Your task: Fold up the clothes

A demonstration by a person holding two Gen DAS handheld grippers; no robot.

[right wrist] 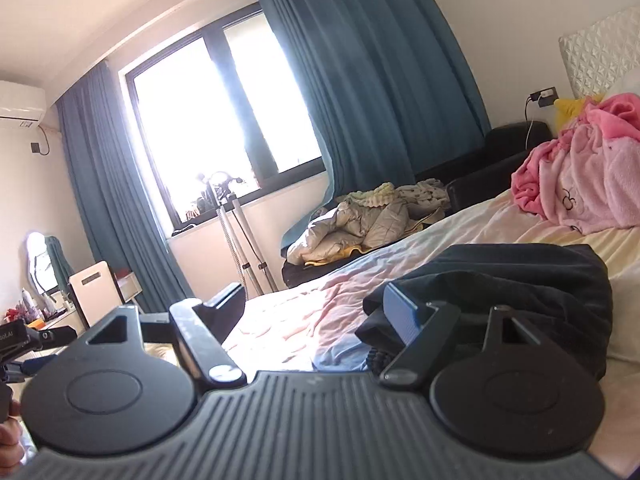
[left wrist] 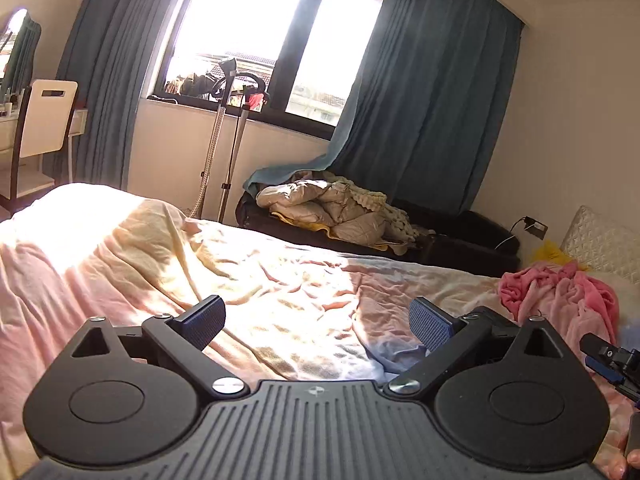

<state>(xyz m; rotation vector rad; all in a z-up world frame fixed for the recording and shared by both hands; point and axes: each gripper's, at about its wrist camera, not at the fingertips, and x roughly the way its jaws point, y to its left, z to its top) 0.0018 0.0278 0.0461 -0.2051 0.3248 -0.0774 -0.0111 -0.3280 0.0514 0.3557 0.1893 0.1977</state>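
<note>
my right gripper (right wrist: pixel 316 314), jaws spread and holding nothing, is the nearer one to the dark garment (right wrist: pixel 520 280), which lies on the bed (right wrist: pixel 304 300) at the right of its frame, long axis running left-right, while my left gripper (left wrist: pixel 316 320), also released, faces bare sheet.

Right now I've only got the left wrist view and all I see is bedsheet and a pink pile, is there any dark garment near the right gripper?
Observer: Yes, a black garment lies on the bed, right of the right gripper.
Operator: Is the gripper holding it?
Observer: No, its jaws are open and empty; the right finger is at the garment's near edge.
Operator: And the pink pile?
Observer: The pink clothes sit beyond the black garment, toward the headboard.
</note>
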